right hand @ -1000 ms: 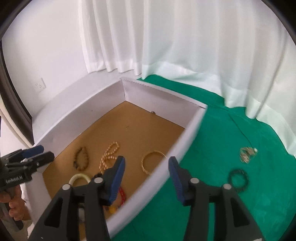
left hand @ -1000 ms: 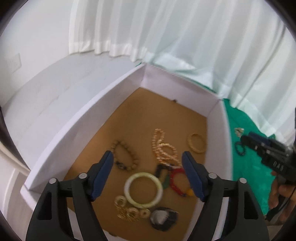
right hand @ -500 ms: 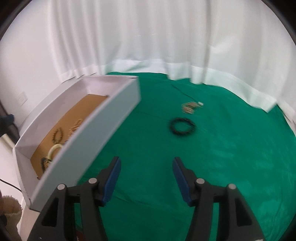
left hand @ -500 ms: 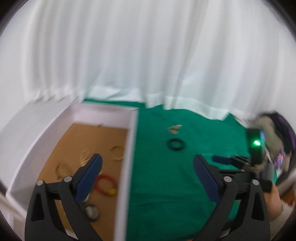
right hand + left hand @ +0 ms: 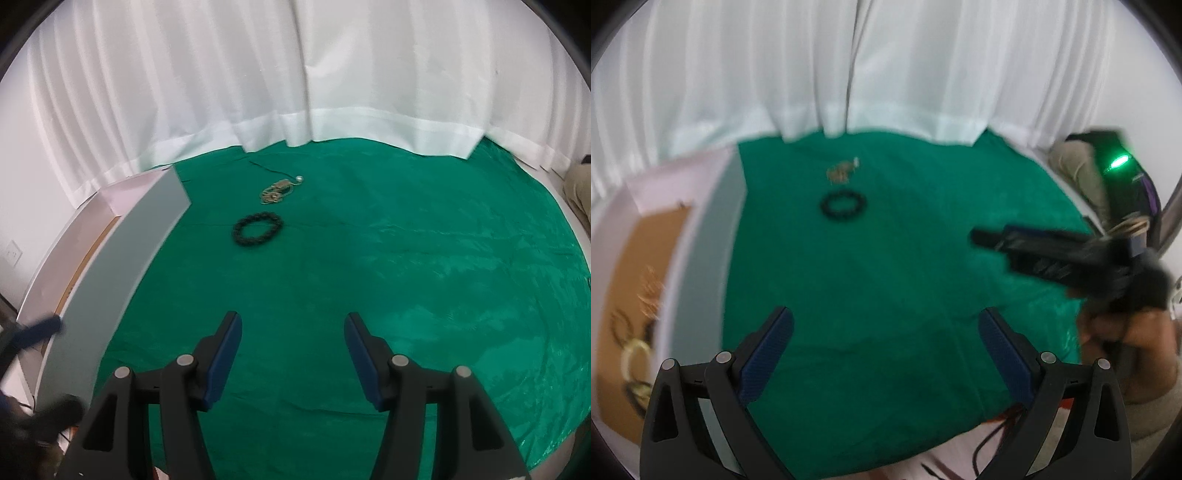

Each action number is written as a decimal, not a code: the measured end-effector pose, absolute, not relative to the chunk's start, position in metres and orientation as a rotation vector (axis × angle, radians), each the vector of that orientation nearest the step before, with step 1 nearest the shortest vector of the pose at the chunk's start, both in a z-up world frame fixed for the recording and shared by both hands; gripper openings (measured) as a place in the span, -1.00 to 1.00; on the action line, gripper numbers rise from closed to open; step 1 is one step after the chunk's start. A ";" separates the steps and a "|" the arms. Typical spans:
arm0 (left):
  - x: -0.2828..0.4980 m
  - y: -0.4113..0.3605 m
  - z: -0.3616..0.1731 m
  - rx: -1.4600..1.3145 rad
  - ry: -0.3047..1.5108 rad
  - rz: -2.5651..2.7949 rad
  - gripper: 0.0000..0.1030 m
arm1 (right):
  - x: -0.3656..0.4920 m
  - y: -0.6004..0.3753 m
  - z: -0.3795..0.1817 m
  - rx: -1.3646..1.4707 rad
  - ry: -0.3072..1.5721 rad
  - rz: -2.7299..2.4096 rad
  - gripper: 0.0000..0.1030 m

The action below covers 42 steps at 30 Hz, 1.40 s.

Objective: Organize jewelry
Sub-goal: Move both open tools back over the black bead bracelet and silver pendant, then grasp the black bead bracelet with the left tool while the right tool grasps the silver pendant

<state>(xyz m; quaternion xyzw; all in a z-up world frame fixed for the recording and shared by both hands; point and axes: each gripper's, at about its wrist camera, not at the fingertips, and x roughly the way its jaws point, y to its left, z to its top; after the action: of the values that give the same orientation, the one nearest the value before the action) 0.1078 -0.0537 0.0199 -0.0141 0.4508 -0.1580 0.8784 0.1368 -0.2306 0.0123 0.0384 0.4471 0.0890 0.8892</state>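
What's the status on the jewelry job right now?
Left gripper and right gripper open, empty. Black bead bracelet and gold chain lie on green cloth, outside white box. Nothing in the way.

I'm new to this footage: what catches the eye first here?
The bright green cloth fills the view, with a black bead bracelet and a tangled gold chain lying apart on it. At its left edge stands the white box, and both the left gripper and right gripper hover open and empty.
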 end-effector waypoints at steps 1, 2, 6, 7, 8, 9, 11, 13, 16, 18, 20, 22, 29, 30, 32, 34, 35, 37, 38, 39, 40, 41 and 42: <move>0.112 -0.054 0.012 -0.040 0.967 -0.319 0.94 | 0.138 -0.234 0.011 0.086 0.931 0.181 0.14; 0.116 -0.054 0.002 -0.055 0.995 -0.311 0.94 | 0.138 -0.238 0.009 0.095 0.933 0.177 0.14; 0.132 -0.055 -0.027 -0.035 1.077 -0.260 0.94 | 0.139 -0.254 -0.002 0.128 0.949 0.162 0.14; 0.135 -0.056 -0.031 -0.008 1.086 -0.235 0.94 | 0.140 -0.256 -0.004 0.133 0.953 0.160 0.14; 0.139 -0.057 -0.035 0.007 1.095 -0.214 0.94 | 0.140 -0.258 -0.007 0.139 0.958 0.159 0.14; 0.141 -0.058 -0.036 0.013 1.106 -0.204 0.94 | 0.141 -0.261 -0.010 0.145 0.963 0.157 0.14; 0.146 -0.059 -0.037 0.007 1.119 -0.201 0.94 | 0.146 -0.265 -0.014 0.155 0.972 0.158 0.14; 0.155 -0.061 -0.037 -0.032 1.146 -0.214 0.94 | 0.148 -0.268 -0.017 0.167 0.976 0.161 0.14; 0.167 -0.065 -0.035 -0.091 1.168 -0.244 0.94 | 0.151 -0.272 -0.021 0.177 0.981 0.166 0.14; 0.177 -0.068 -0.033 -0.122 1.160 -0.249 0.94 | 0.152 -0.275 -0.023 0.184 0.984 0.170 0.14; 0.192 -0.065 -0.028 -0.177 1.151 -0.251 0.94 | 0.153 -0.281 -0.023 0.188 0.981 0.166 0.14; 0.212 -0.059 -0.024 -0.251 1.122 -0.258 0.94 | 0.152 -0.289 -0.023 0.200 0.978 0.155 0.14; 0.272 -0.061 -0.041 -0.224 1.153 -0.227 0.94 | 0.159 -0.311 -0.036 0.255 1.010 0.121 0.14; 0.286 -0.059 -0.045 -0.223 1.157 -0.198 0.94 | 0.159 -0.312 -0.036 0.254 1.009 0.120 0.14; 0.309 -0.056 -0.051 -0.230 1.159 -0.170 0.93 | 0.159 -0.313 -0.037 0.253 1.008 0.122 0.14; 0.336 -0.051 -0.062 -0.242 1.178 -0.121 0.90 | 0.160 -0.314 -0.037 0.258 1.009 0.127 0.15; 0.345 -0.048 -0.066 -0.250 1.182 -0.109 0.88 | 0.160 -0.314 -0.038 0.259 1.010 0.129 0.14; 0.363 -0.043 -0.076 -0.254 1.195 -0.075 0.74 | 0.160 -0.315 -0.038 0.260 1.011 0.132 0.15; 0.368 -0.041 -0.080 -0.252 1.202 -0.056 0.69 | 0.160 -0.316 -0.037 0.260 1.012 0.134 0.15; 0.373 -0.039 -0.085 -0.253 1.207 -0.039 0.63 | 0.160 -0.317 -0.037 0.261 1.012 0.135 0.15; 0.376 -0.039 -0.089 -0.252 1.209 -0.029 0.60 | 0.160 -0.317 -0.036 0.260 1.010 0.135 0.14; 0.377 -0.040 -0.091 -0.246 1.211 -0.027 0.59 | 0.160 -0.318 -0.036 0.260 1.008 0.134 0.15; 0.377 -0.044 -0.093 -0.221 1.211 -0.024 0.57 | 0.161 -0.319 -0.036 0.261 1.008 0.131 0.15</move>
<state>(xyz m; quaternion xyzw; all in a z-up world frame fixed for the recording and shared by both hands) 0.3766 -0.0438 -0.0934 -0.1035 0.5681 -0.0114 0.8163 0.1607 -0.3188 -0.0362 0.1248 0.4813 0.0626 0.8653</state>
